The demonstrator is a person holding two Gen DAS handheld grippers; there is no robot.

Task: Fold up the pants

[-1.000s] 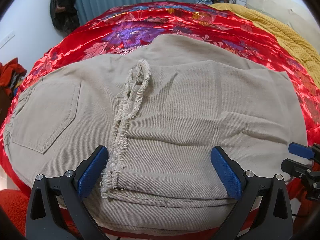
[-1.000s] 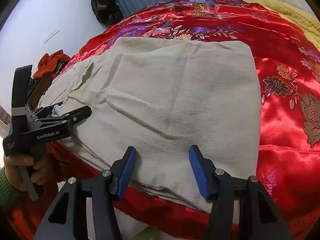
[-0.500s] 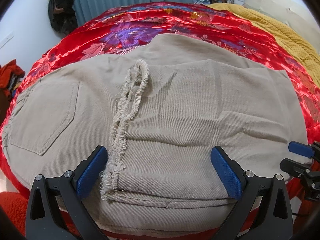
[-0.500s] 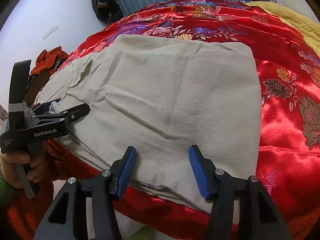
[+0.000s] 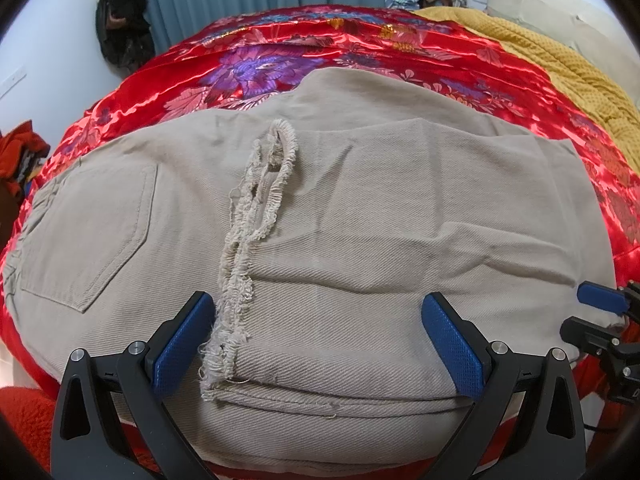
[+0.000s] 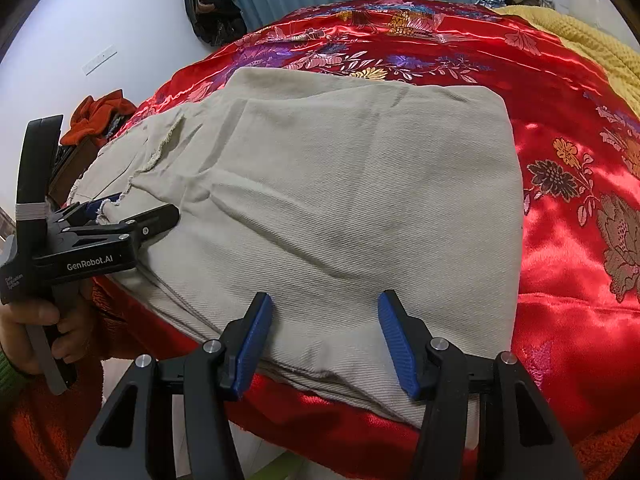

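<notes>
Lying folded on the red bedspread [image 6: 560,240], the pants [image 5: 360,220] sit beneath both grippers' seemingly empty, parted jaws.

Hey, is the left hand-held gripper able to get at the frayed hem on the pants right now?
Probably yes. The left hand-held gripper stands open over the near edge of the pants, and the frayed hem lies on top just inside its left finger, with nothing covering it.

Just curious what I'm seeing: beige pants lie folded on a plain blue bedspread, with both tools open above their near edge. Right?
Not quite: the bedspread is red with flowers, as the right wrist view shows. The beige pants do lie folded, with the left tool and right tool open.
</notes>
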